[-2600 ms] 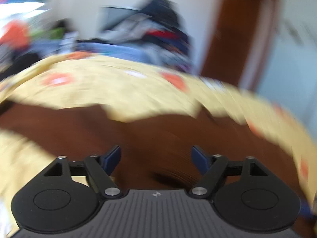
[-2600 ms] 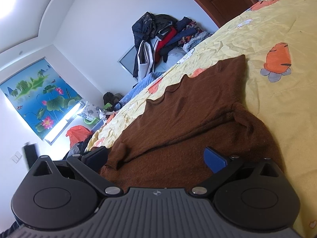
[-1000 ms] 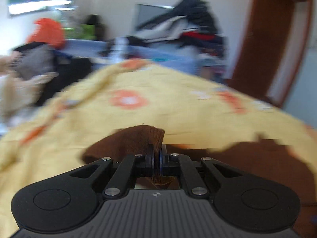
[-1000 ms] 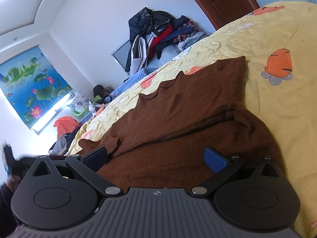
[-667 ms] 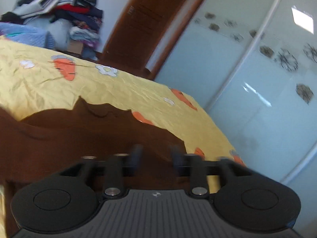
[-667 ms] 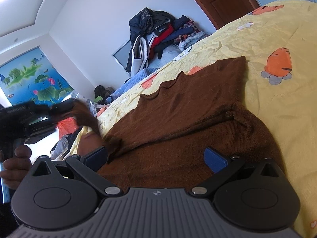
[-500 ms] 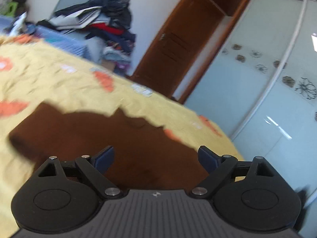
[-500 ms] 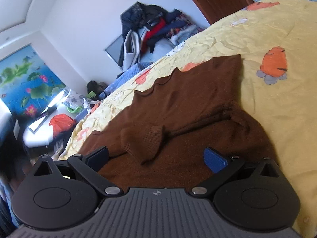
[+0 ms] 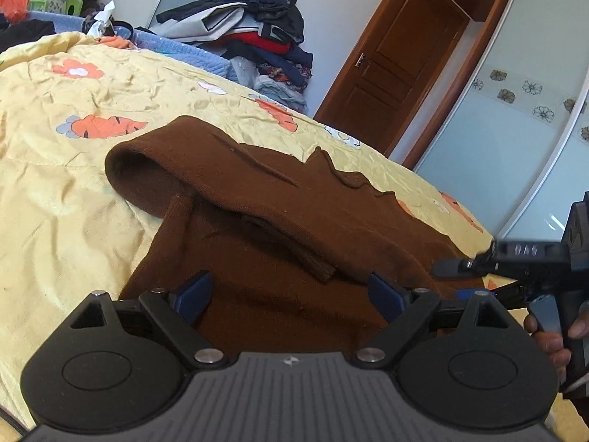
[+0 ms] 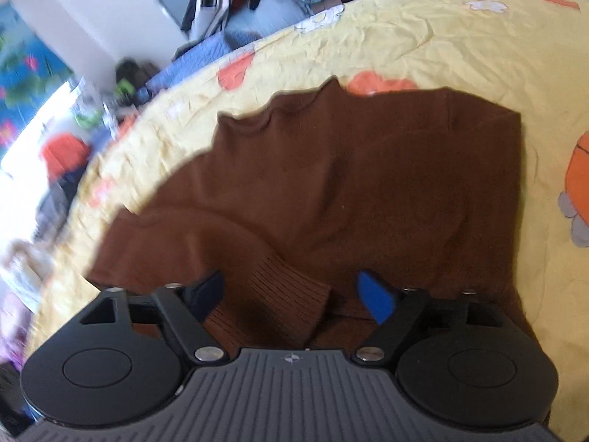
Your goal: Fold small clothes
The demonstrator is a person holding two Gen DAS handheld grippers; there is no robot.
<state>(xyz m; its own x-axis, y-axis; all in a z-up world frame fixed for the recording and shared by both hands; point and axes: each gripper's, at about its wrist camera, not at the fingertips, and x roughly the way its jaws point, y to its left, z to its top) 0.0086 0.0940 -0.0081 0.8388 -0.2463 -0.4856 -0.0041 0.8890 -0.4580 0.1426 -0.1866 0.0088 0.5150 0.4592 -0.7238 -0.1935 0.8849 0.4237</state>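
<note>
Crumpled yellow bedsheet [image 9: 55, 184], printed with orange carrots and white flowers, fills the left of the left wrist view; its cloth is thin and creased. On it lies the brown knitted sweater [image 9: 294, 199], soft and fine-ribbed, with one sleeve [image 9: 154, 180] folded inward so its rounded fold bulges at the left edge and its ribbed cuff [image 9: 320, 269] lies across the body. The left gripper [image 9: 291, 293] hangs just above the sweater's near part, its blue-padded fingers spread wide and holding nothing. Behind the bed, a heap of mixed clothes [image 9: 257, 37] sits against the white wall, then a brown panelled wooden door [image 9: 390, 70] and a frosted sliding wardrobe door [image 9: 515, 140] with flower motifs. At the far right edge the right gripper [image 9: 452, 267] shows, blurred, over the sweater's side.

From the right wrist view, which is smeared by motion, the right gripper [image 10: 291, 294] also stands wide open over the sweater [image 10: 368, 176], with a ribbed cuff [image 10: 287, 294] lying between its fingers, ungripped. The scalloped neckline [image 10: 294, 107] points away toward the sheet [image 10: 441, 37].
</note>
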